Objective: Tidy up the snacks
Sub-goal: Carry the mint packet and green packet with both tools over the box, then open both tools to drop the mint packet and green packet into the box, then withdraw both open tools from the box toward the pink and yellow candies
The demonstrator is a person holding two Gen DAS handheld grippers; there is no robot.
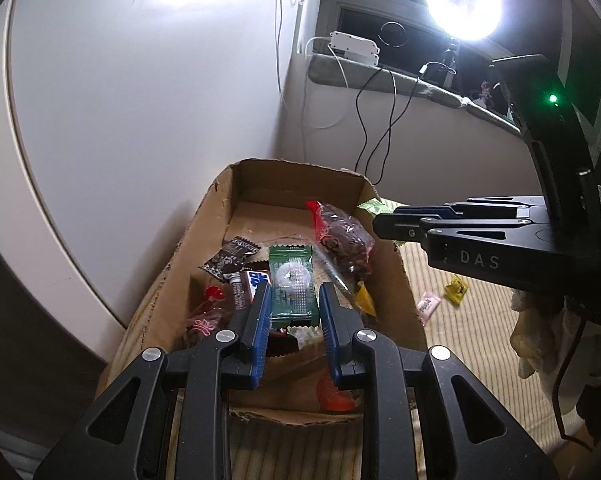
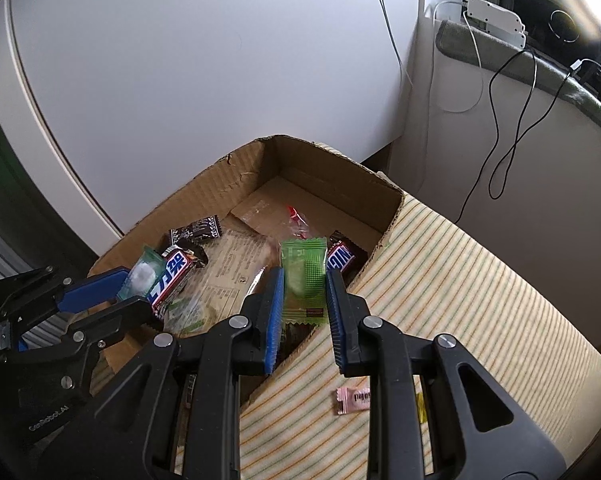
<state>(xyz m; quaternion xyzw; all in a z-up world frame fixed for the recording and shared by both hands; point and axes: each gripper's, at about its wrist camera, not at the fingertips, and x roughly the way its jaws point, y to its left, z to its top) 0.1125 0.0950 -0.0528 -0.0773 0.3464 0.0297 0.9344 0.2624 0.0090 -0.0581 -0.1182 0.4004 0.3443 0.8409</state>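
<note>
Left tongs gripping dark green snack packet over cardboard box; right tongs gripping light green packet (pink candy lying outside box).

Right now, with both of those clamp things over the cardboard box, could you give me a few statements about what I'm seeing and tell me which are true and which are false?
1. The left gripper holds a dark green packet between its fingers. True.
2. The right gripper is empty. False: it is shut on a light green packet.
3. The cardboard box has no snacks in it yet. False: several wrapped snacks lie inside, among them a dark chocolate bar wrapper.
4. A pink candy lies outside the box on the striped cloth. True.
5. The box has a lid closed over it. False: its top is open.
</note>
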